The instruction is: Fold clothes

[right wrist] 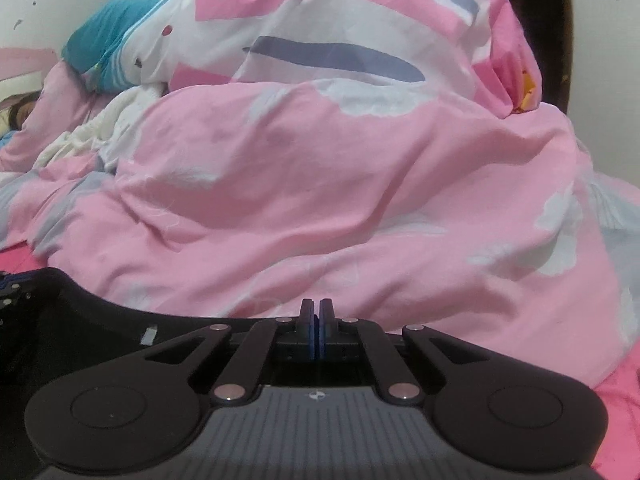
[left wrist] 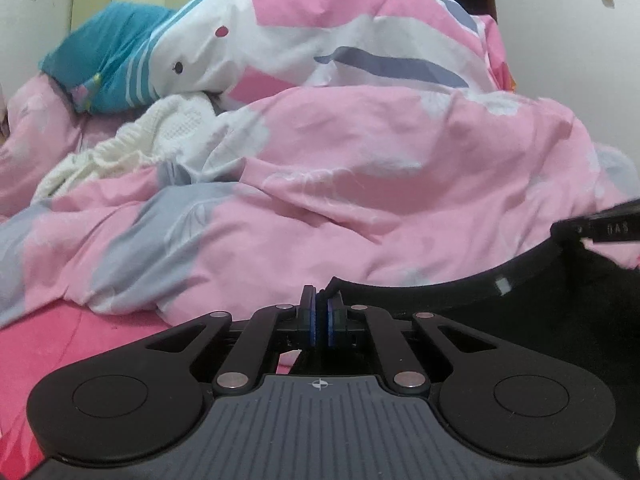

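The black fabric garment [left wrist: 520, 312], apparently a top with a ribbed collar band and a small white tag, lies on the bright pink bed sheet [left wrist: 60, 352] at the near edge of the scene, in front of a large heaped pink, white and grey patterned duvet [left wrist: 360, 160].

The left gripper [left wrist: 321, 316] points slightly downward at the left end of the collar band. Its jaws stand almost together, with a thin fold of the black collar edge pinched between the blue pads. The right gripper [right wrist: 316, 330] sits at the far right end of the same neckline, its jaws drawn fully together. Black fabric lies directly beneath and in front of them, but whether cloth is actually caught between the pads cannot be told from the right wrist view. In the left wrist view the tip of that gripper rests against the garment's right shoulder area.

Judgement: both grippers are placed at opposite ends of the collar so that the garment can be lifted or spread evenly by its shoulders, the usual start of a fold. The fold itself is not yet made.

Beyond the duvet lie a cream knitted blanket [left wrist: 132, 152] and a teal pillow [left wrist: 104, 48].
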A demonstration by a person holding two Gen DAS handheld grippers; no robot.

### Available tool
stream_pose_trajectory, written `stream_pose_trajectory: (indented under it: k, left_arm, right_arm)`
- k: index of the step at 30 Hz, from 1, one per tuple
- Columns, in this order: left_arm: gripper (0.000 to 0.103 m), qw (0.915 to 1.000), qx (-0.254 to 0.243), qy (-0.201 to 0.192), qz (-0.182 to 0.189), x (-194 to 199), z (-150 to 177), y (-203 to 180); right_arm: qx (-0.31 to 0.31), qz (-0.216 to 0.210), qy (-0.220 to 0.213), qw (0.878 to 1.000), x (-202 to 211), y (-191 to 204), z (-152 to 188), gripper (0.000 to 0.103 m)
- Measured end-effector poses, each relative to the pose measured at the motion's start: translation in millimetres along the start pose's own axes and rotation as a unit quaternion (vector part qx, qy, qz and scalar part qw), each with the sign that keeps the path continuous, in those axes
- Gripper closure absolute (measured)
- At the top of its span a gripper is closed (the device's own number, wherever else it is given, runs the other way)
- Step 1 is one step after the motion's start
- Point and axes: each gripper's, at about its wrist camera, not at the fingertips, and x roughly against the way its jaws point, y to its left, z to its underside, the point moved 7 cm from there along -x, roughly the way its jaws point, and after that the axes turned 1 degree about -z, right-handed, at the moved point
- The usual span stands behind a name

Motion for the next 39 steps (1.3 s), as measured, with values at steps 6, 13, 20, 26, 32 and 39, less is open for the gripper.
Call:
stream_pose_trajectory:
  k: [6, 13, 20, 26, 32, 39]
  left_arm:
    - [0.098, 0.9995, -0.011, 0.026, -0.012, -21.3, 20.4, -4.7]
    - [0.078, 0.9986, 0.014, 0.050, -0.006, -23.4, 19.6, 1.4]
    - [0.047, 0.9925, 0.096, 0.071, 0.029, -3.4, 2.2, 20.7]
    - [0.043, 0.9852, 0.154, 0.066, 0.038, 73.4, -21.8, 64.4]
    - [0.031, 0.9800, 0.198, 0.022, -0.005, 187.3, -26.1, 125.9]
    - [0.031, 0.9496, 0.311, 0.030, 0.032, 231.1, 34.2, 132.9]
  right_arm:
    - [0.002, 0.009, 0.006, 1.000, -23.6, -2.6, 16.7, 0.103]
    - [-0.121, -0.051, 0.010, 0.991, -22.4, -26.7, 4.8, 0.093]
    - [-0.235, -0.096, -0.001, 0.967, 10.2, -55.2, -17.9, 0.060]
    - [-0.253, -0.157, -0.001, 0.955, 85.3, -49.3, -39.7, 0.060]
    - [-0.193, -0.218, 0.006, 0.956, 174.9, -2.6, -59.7, 0.060]
    - [-0.124, -0.262, 0.039, 0.956, 198.8, 96.1, -59.3, 0.060]
